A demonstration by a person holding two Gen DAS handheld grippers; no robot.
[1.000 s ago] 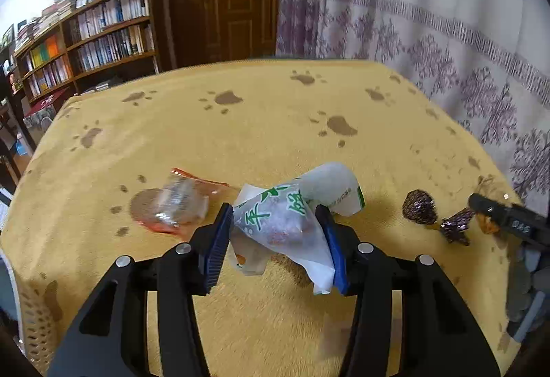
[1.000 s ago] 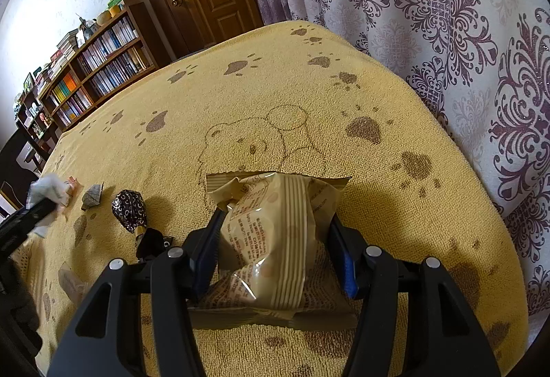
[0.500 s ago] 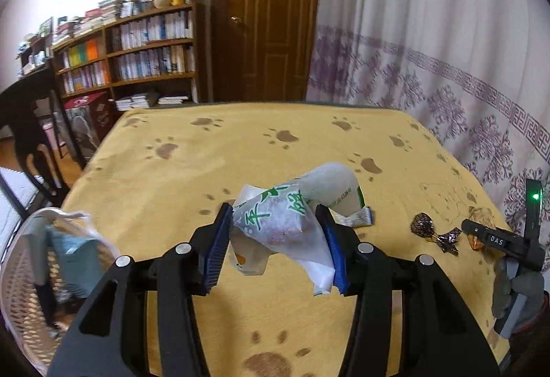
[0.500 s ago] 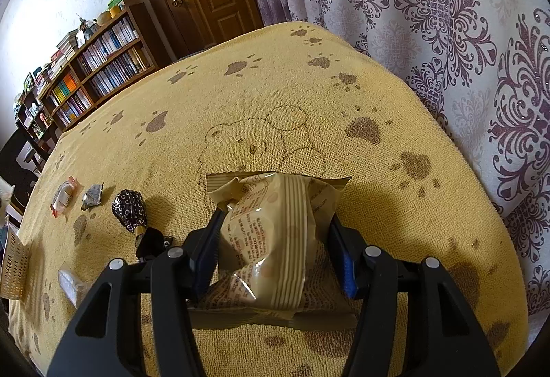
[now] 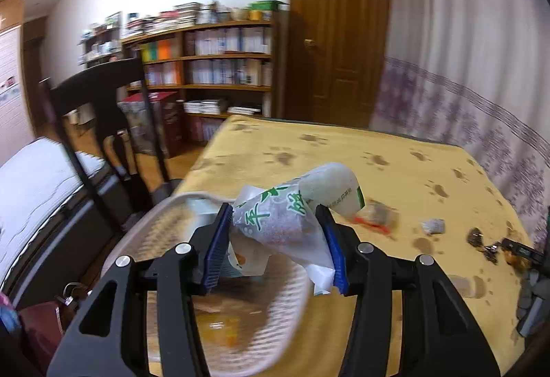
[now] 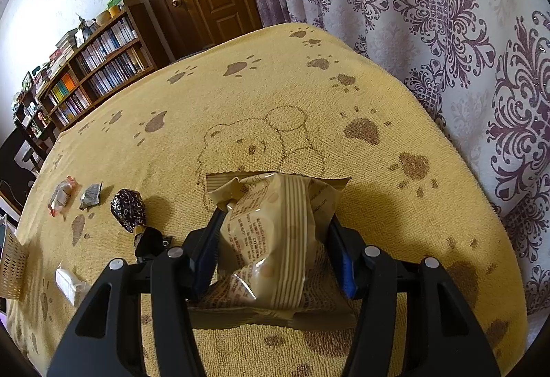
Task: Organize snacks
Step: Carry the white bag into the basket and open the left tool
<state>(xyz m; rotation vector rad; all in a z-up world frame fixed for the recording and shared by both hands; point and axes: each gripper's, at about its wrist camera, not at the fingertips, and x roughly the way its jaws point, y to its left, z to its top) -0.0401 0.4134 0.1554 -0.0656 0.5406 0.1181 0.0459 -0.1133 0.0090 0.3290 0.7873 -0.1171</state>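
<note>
Yellow paw-print cloth is covering the table (image 6: 261, 95); the left gripper (image 5: 275, 243), clamped on a white packet (image 5: 282, 222), is now swinging over the basket (image 5: 165, 222) at the table's left edge, ready to drop. The right gripper (image 6: 271, 253) is staying clamped on a tan packet (image 6: 275, 229) near the front edge.

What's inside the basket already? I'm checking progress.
The basket shows something orange on its floor; the blur hides what. The left gripper and its white packet cover the rest.

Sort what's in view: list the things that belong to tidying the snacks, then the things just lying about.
Job: white-green snack packet in left gripper; tan snack bag in right gripper; white basket; loose sweets.

Lying about: bookshelf, chair, curtain.
</note>
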